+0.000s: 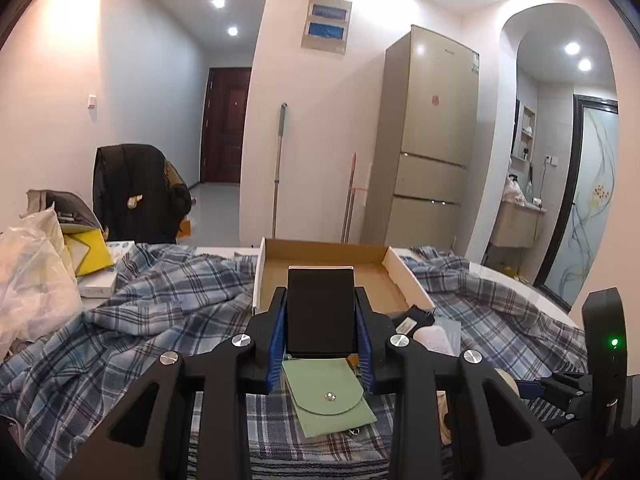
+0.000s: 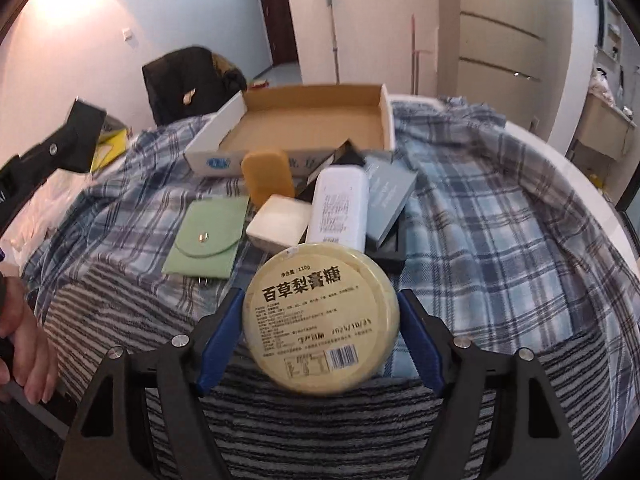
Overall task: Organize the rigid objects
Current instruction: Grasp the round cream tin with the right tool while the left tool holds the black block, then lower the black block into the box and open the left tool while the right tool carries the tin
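Note:
My left gripper (image 1: 320, 312) is shut on a flat black box (image 1: 320, 312) and holds it above the plaid cloth, just short of the open cardboard tray (image 1: 408, 276). A green snap pouch (image 1: 328, 396) lies under it. My right gripper (image 2: 320, 320) is shut on a round yellow candy tin (image 2: 320, 320), held over the striped cloth. Ahead of it lie the green pouch (image 2: 208, 236), a white block (image 2: 280, 222), an orange sponge (image 2: 268, 178), a white bottle (image 2: 340, 208), a grey booklet (image 2: 390, 200) and the tray (image 2: 312, 124).
A blue plaid cloth (image 1: 160, 300) covers the table. Plastic bags (image 1: 36, 272) and a yellow item (image 1: 86, 252) sit at the left. A chair with a black jacket (image 1: 136, 192) stands behind. A fridge (image 1: 432, 140) and mops stand by the wall.

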### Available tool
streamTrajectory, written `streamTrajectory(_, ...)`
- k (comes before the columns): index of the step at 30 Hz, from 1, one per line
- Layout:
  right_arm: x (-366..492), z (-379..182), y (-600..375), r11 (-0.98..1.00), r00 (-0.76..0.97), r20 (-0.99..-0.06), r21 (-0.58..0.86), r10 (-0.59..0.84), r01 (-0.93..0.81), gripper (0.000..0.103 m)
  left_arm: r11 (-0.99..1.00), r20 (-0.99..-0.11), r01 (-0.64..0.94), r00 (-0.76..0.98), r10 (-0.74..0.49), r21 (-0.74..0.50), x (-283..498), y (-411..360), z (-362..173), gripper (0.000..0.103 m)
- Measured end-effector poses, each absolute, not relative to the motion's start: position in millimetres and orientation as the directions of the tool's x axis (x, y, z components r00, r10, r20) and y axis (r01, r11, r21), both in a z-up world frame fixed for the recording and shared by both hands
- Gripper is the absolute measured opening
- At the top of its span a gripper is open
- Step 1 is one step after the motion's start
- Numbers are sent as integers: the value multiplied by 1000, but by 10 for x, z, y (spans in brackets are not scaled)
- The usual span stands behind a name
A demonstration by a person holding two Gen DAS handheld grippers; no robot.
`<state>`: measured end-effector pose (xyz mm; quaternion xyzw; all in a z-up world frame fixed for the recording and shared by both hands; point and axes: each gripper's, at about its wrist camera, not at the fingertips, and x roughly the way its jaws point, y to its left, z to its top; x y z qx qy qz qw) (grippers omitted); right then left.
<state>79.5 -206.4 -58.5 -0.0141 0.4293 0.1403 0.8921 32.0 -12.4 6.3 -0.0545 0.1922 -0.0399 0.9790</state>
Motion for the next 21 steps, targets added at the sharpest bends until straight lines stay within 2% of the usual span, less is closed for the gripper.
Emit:
streamTrajectory(3,795,-650,-2021,962,569,-797,54,203,-269,74,995,-380,30,923,-63,-92,355,-123,27,32)
streamTrajectory(10,621,-575,-2050,969,617,-773,-10,149,-247,74,991,-383,40,920,-86,-126,352,-72,36,32)
streamTrajectory(16,570,-345,-2150,973,657,-735,22,170,-228,74,991,-363,51,927,-92,-121,285,-85,131,32)
streamTrajectory(21,531,-28,-2221,978,725,-668,19,168,-209,74,997,-318,41,946,-60,-65,159,-153,305,32)
